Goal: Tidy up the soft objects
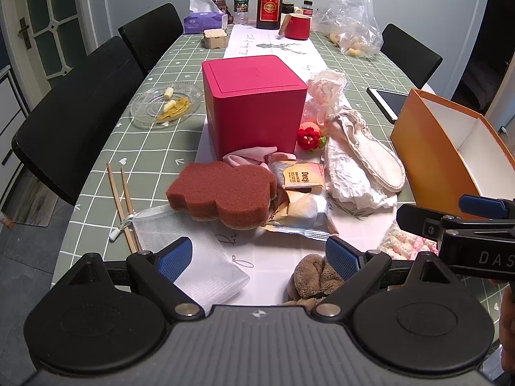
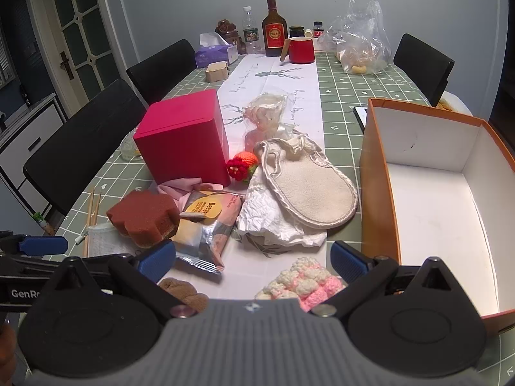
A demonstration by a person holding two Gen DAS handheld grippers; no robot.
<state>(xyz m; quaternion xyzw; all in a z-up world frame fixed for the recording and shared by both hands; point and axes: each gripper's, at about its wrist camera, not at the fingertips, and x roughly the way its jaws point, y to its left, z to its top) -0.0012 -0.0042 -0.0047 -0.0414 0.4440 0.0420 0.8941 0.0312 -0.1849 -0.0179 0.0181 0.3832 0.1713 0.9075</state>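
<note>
green checked cloth covered the table (image 1: 96,148). both tools were spread apart and empty. the right gripper (image 2: 252,259) hovered just over the pink and white knit (image 2: 302,284), with the orange box (image 2: 376,193), still bare, immediately to its right; the left gripper (image 1: 257,257) sat nearer the brown towel (image 1: 313,275).

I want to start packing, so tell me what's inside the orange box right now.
The orange box shows only bare white walls and floor. Its nearest corner is hidden behind the right gripper.
</note>
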